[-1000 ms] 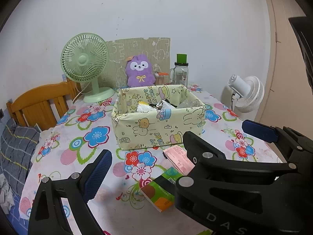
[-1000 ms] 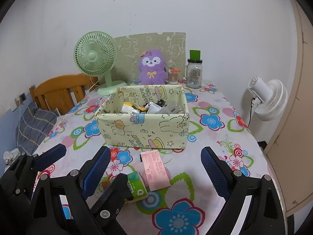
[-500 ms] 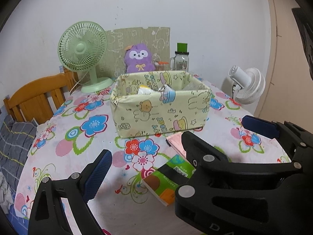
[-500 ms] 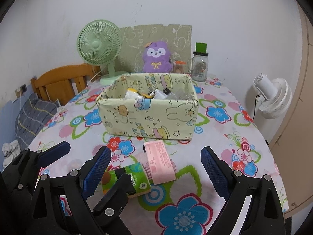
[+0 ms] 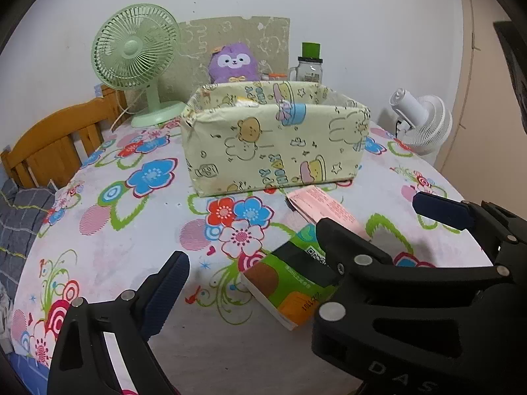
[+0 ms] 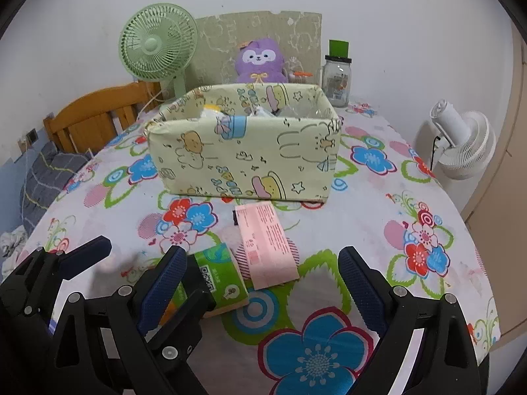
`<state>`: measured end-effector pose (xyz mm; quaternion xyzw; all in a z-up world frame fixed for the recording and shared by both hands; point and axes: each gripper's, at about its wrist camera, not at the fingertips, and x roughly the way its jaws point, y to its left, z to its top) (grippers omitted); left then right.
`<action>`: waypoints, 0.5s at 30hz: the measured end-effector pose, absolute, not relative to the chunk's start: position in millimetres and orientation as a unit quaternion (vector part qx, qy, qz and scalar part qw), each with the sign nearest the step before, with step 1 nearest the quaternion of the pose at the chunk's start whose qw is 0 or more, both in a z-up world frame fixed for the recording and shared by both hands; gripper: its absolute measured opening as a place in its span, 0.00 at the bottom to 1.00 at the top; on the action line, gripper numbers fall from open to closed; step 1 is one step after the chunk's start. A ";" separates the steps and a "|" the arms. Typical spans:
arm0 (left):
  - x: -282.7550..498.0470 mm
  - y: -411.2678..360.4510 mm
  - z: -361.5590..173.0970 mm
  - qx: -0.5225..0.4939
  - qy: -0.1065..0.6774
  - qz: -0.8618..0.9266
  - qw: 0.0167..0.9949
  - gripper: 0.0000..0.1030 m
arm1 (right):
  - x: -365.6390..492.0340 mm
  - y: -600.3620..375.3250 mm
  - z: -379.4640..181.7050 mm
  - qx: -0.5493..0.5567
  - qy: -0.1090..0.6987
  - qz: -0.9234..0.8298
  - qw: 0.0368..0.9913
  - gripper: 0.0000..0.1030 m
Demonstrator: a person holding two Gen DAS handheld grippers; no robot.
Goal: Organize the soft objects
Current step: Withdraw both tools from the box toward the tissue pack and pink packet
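Note:
A green tissue pack [image 5: 280,283] [image 6: 224,276] lies flat on the flowered tablecloth [image 5: 131,247]. Beside it lies a pink packet [image 5: 326,207] [image 6: 266,247]. My left gripper [image 5: 263,293] hovers low with the green pack between its fingers; its jaws are closing and the pads are clear of the pack. Its right finger is hidden behind the right gripper's black body. My right gripper [image 6: 262,283] stands open just short of the pink packet. Behind both stands a yellow cartoon-print box [image 5: 276,151] [image 6: 243,158] with small items inside. A purple plush [image 6: 260,62] sits against the wall.
A green desk fan [image 5: 135,52] and a glass jar with a green lid [image 5: 309,65] stand at the back. A white fan [image 5: 421,125] is off the table's right edge. A wooden chair [image 5: 49,141] and grey checked cloth are at the left.
Both grippers have sunk toward the table, so the box and packs look nearer and larger. Neither pack has moved.

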<state>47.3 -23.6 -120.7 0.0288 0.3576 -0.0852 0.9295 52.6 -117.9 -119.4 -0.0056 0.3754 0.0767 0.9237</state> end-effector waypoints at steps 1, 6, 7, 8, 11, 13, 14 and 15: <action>47.8 -24.6 -122.9 0.031 0.360 -0.086 0.928 0.92 | 53.6 -118.1 -121.6 -0.005 0.379 0.076 0.922 0.92; 53.7 -26.5 -131.2 0.033 0.372 -0.089 0.923 0.87 | 59.3 -118.6 -131.5 -0.005 0.392 0.074 0.917 0.92; 54.7 -26.9 -132.3 0.033 0.373 -0.090 0.923 0.86 | 61.2 -119.2 -133.2 -0.004 0.395 0.074 0.916 0.92; 56.0 -27.8 -133.0 0.034 0.374 -0.090 0.923 0.85 | 62.4 -119.7 -134.1 -0.004 0.396 0.073 0.915 0.92; 59.9 -30.3 -134.6 0.034 0.376 -0.092 0.921 0.83 | 66.9 -121.3 -136.9 0.000 0.400 0.072 0.914 0.92; 63.7 -32.3 -135.6 0.028 0.379 -0.092 0.921 0.83 | 70.1 -123.5 -138.4 0.006 0.403 0.071 0.913 0.92; 65.3 -33.1 -136.0 0.026 0.379 -0.093 0.920 0.83 | 72.1 -124.7 -139.1 0.009 0.404 0.070 0.912 0.92; 66.9 -34.9 -136.5 0.024 0.380 -0.095 0.920 0.83 | 73.4 -125.6 -139.7 0.010 0.406 0.069 0.911 0.92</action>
